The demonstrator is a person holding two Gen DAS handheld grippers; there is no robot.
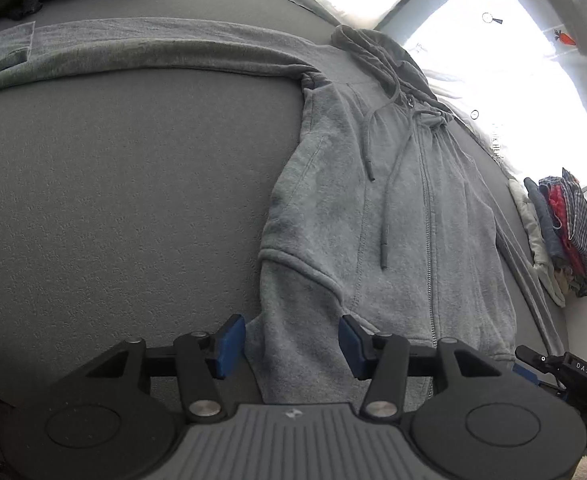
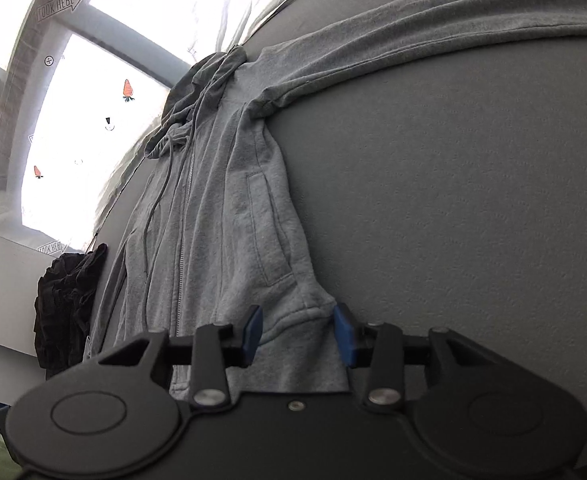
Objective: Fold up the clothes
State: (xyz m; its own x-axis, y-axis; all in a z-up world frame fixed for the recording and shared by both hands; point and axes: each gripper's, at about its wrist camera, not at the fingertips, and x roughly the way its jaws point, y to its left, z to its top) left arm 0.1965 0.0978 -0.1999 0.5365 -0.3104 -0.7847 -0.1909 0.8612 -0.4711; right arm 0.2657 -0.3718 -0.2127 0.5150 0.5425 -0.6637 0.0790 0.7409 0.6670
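1. Grey zip hoodie (image 1: 393,216) lies flat, front up, on the grey surface (image 1: 133,200); hood at the far end, hem at the near end by both tools. Both sleeves are spread outward along the far edge.
2. My left tool (image 1: 293,344) sits over the hoodie's near left corner. Blue pads (image 1: 229,344) stand apart with hem fabric lying between them; I see no pinch on the cloth, so I read it as released.
3. My right tool (image 2: 298,330) is at the near right corner, by the pocket seam. Pads (image 2: 343,336) are parted, a ridge of hem fabric between them; the right pad is just beside the cloth edge. Released, as far as I can see.
4. The zipper (image 1: 427,220) is closed, and the drawcords (image 1: 385,216) trail down the chest.
5. A stack of folded clothes (image 1: 565,232) sits at the right, well apart from the hoodie.
6. A dark garment pile (image 2: 69,304) is at the left edge.
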